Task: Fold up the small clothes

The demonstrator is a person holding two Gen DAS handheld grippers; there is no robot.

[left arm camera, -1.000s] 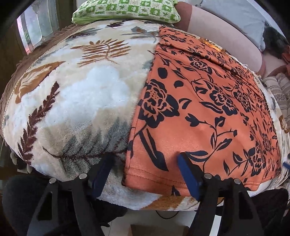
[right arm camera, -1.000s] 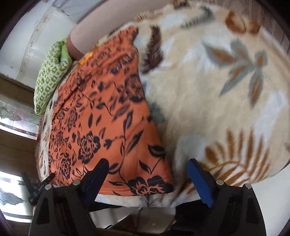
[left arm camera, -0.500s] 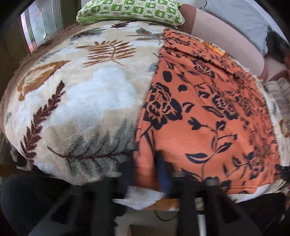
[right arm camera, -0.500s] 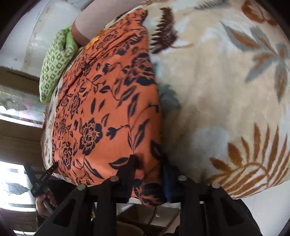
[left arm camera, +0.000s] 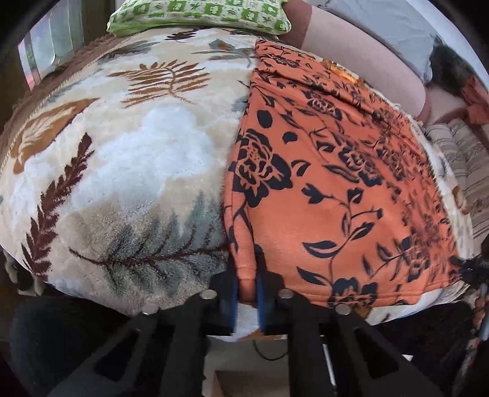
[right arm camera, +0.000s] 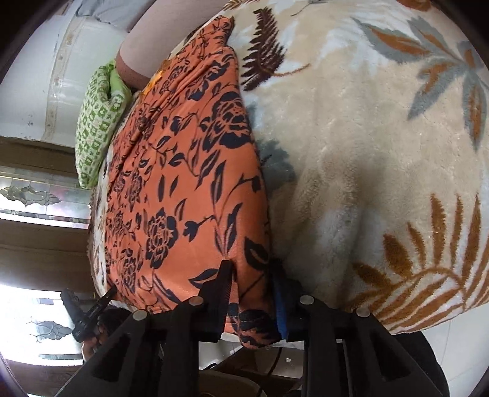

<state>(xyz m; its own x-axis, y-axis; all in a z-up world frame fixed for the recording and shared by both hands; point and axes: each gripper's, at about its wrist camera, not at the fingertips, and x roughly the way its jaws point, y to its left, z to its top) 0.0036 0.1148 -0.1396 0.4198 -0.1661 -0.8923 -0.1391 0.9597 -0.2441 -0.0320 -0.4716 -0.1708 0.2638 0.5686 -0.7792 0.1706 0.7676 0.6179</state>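
Leaf-print blanket [left arm camera: 128, 171] bears orange garment [left arm camera: 336, 189], both tongs [left arm camera: 246, 287] [right arm camera: 252, 302] pinching its hem.

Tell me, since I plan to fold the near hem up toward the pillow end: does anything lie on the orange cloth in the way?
Nothing visible does. The orange floral garment lies flat with its top bare; left gripper and right gripper pinch its near corners.

Looks like a bedroom in someone's home: a bed covered with a fluffy leaf-print blanket [left arm camera: 128, 171], a green patterned pillow [left arm camera: 198, 13] at the far end, and a decorative frosted-glass window [right arm camera: 33, 195] off to the side.
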